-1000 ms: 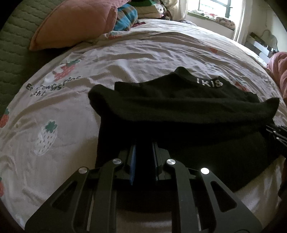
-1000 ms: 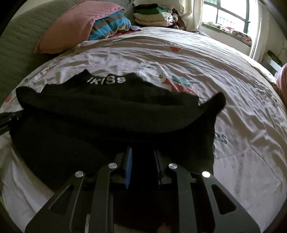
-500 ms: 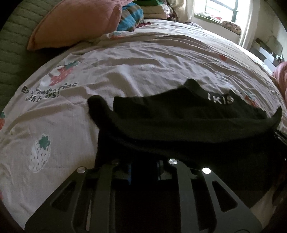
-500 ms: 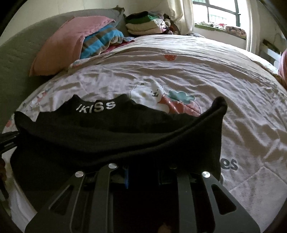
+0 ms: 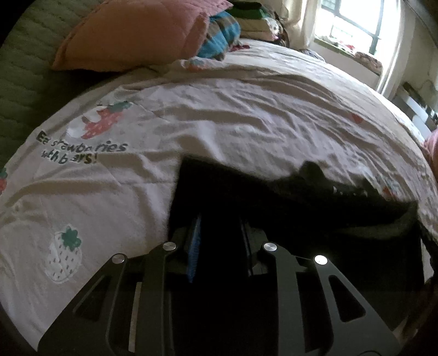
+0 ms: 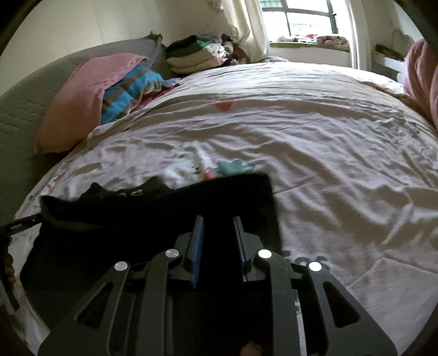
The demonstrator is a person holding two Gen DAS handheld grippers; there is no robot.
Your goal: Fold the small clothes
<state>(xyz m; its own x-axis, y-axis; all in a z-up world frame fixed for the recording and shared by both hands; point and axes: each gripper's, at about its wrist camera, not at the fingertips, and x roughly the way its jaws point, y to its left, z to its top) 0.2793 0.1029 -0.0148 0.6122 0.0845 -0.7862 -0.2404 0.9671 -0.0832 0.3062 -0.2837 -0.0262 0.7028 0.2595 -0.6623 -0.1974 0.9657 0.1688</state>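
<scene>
Two grippers, left gripper (image 5: pixel 220 219), right gripper (image 6: pixel 217 219), black garment (image 6: pixel 153 208) pinched between fingers

Your left wrist camera is looking forward, low and close over the bed sheet (image 5: pixel 246 131), toward the pink pillow (image 5: pixel 137 35) and window (image 5: pixel 353 24). Your right wrist camera is sitting equally near, facing the same headboard end. Both are sharing the black garment (image 5: pixel 287 202), pillow and window.

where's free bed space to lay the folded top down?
Bare sheet spreads right of the black top, out toward the window. A smaller patch lies left of it, by the strawberry print. Crowded at the headboard: pink pillow, striped blanket, stacked clothes.
</scene>
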